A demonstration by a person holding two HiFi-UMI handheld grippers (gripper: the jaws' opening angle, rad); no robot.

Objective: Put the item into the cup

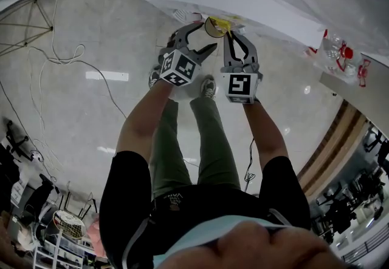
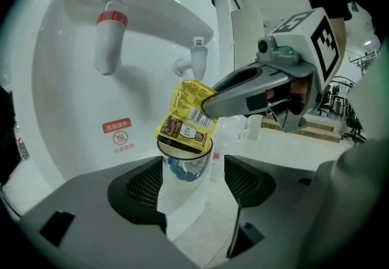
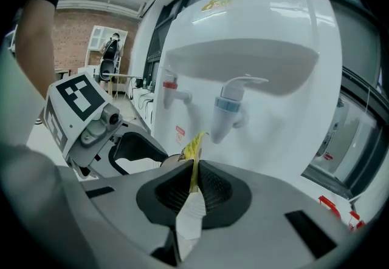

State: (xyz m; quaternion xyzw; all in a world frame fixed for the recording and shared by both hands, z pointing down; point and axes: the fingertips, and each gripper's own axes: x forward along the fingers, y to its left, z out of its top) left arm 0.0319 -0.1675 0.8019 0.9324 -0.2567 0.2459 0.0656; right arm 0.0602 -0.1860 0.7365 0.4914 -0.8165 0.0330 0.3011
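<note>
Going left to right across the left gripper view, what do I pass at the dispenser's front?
red-collared tap → yellow sachet → marker cube

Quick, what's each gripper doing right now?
Left gripper: open, around the paper cup.
Right gripper: closed on the yellow sachet.

Base of cup is hidden behind left gripper body. Print on packet is too small to be read. In right gripper view, cup is largely covered by right gripper.
</note>
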